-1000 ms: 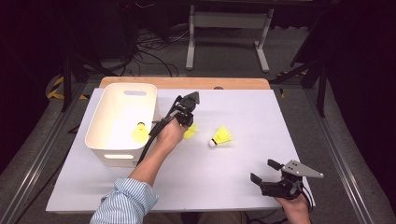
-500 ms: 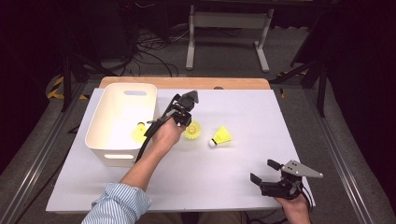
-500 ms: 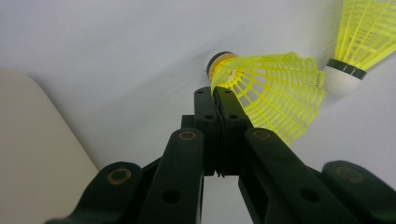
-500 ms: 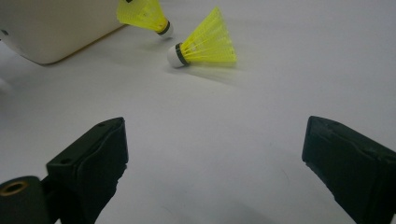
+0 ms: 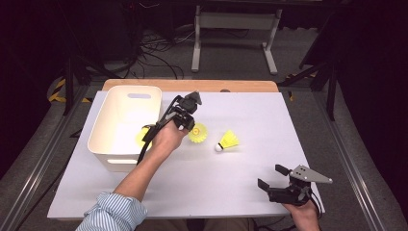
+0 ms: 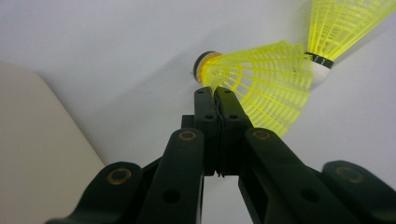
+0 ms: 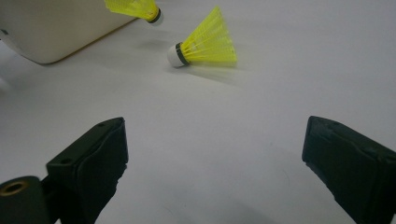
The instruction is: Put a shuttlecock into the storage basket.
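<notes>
The left hand-held gripper [image 5: 191, 126] has its jaws pressed together on the skirt edge of a yellow shuttlecock [image 6: 261, 81], pinching the mesh near the cork end; in the left gripper view the cork points away from the jaws and the feathered cone fans out to their right. In the high view this held shuttlecock [image 5: 197, 133] sits at the gripper's tip, just beside the rim of the white bin [image 5: 111, 156], which lies to the gripper's left. A second shuttlecock [image 5: 227, 141] lies on its side on the white counter [image 5: 216, 187], near the held one on the side away from the bin, its cork toward the person. A third yellow shuttlecock [image 5: 143, 136] shows inside the bin, behind the person's left hand. The right hand-held gripper [image 5: 281, 185] rests low at the counter's near right corner, well apart from the shuttlecocks, jaws spread wide with nothing between them.
</notes>
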`<state>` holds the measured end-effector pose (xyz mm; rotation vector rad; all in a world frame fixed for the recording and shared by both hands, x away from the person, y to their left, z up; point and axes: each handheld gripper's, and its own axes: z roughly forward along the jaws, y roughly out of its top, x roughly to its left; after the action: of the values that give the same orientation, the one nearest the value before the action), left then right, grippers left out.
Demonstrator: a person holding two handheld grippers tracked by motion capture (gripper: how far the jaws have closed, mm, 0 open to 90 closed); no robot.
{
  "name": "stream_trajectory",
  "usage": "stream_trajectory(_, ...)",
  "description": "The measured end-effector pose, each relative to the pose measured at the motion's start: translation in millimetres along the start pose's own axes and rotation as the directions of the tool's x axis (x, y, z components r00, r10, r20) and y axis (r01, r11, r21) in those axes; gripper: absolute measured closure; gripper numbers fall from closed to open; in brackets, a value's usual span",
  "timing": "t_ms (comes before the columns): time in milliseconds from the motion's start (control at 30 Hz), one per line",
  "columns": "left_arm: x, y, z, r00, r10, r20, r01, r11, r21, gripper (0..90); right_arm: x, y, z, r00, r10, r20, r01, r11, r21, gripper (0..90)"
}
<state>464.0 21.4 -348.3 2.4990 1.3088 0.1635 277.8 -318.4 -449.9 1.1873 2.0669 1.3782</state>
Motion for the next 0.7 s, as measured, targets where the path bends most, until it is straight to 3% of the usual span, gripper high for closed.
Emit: stream_trajectory(700,-6.3,-7.7,-11.4,0.9990,0.045,0.008,-0.044,0.9985,-0.032,89.0,-0.1,-0.2,-0.1,1.0000,-0.002,-0.001,0.002,1.000,0.003,7.3)
